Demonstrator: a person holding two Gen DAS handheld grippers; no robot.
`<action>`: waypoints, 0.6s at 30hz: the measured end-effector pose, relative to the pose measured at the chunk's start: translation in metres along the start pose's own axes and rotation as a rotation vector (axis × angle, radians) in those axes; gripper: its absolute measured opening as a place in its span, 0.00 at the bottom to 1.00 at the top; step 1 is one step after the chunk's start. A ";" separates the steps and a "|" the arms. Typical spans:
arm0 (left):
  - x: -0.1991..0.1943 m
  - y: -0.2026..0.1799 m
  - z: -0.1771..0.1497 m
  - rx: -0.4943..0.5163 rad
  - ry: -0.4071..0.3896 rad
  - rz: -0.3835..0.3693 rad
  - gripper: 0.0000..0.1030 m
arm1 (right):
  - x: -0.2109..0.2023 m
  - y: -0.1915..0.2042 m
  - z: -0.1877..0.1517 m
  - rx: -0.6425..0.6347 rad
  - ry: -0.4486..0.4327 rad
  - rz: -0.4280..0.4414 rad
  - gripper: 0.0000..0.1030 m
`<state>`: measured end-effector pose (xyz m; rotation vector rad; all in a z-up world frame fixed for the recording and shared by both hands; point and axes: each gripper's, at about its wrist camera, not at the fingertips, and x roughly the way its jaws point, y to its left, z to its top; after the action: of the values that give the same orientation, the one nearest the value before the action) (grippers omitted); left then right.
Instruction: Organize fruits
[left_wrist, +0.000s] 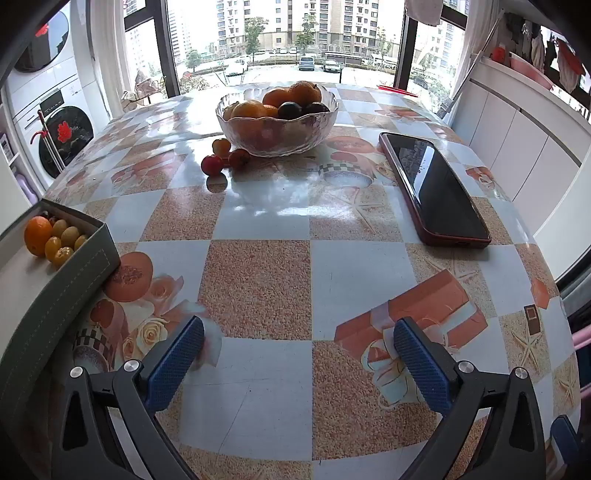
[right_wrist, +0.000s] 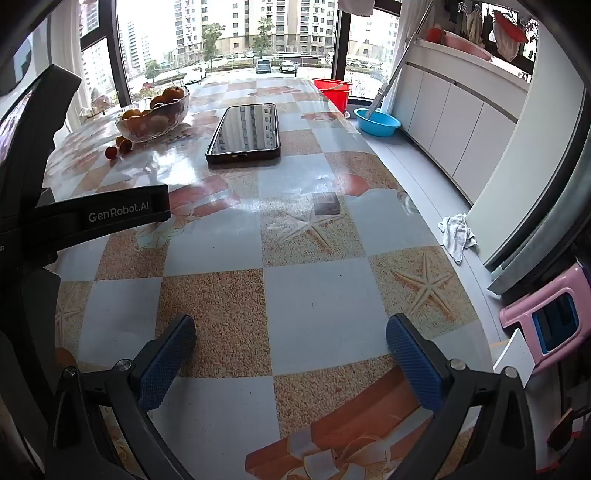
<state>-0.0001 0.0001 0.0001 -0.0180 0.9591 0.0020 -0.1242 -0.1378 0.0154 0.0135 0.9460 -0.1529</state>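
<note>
A glass bowl (left_wrist: 277, 127) with oranges and dark plums stands at the far middle of the table; it also shows in the right wrist view (right_wrist: 153, 118). Three small red and orange fruits (left_wrist: 224, 157) lie on the table just left of the bowl, also in the right wrist view (right_wrist: 118, 147). A grey box (left_wrist: 79, 264) at the left holds an orange (left_wrist: 37, 235) and several small yellow fruits (left_wrist: 64, 240). My left gripper (left_wrist: 299, 345) is open and empty, low over the near table. My right gripper (right_wrist: 291, 341) is open and empty over the near table.
A dark phone in a red case (left_wrist: 436, 186) lies right of the bowl, also in the right wrist view (right_wrist: 245, 133). The left gripper's body (right_wrist: 92, 218) fills the left of the right wrist view. A pink stool (right_wrist: 546, 328), blue basin (right_wrist: 376, 122) and red bucket (right_wrist: 332, 88) stand on the floor at right.
</note>
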 end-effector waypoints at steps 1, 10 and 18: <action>0.000 0.000 0.000 0.000 0.000 0.000 1.00 | 0.000 0.000 0.000 0.000 0.000 0.000 1.00; 0.000 0.000 0.000 0.000 0.000 0.000 1.00 | 0.000 0.004 0.004 0.041 0.040 -0.035 1.00; 0.000 0.000 0.000 0.000 0.000 0.000 1.00 | 0.003 0.008 0.005 0.082 0.029 -0.059 1.00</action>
<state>-0.0001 0.0002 0.0000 -0.0182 0.9596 0.0019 -0.1171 -0.1305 0.0158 0.0637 0.9690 -0.2470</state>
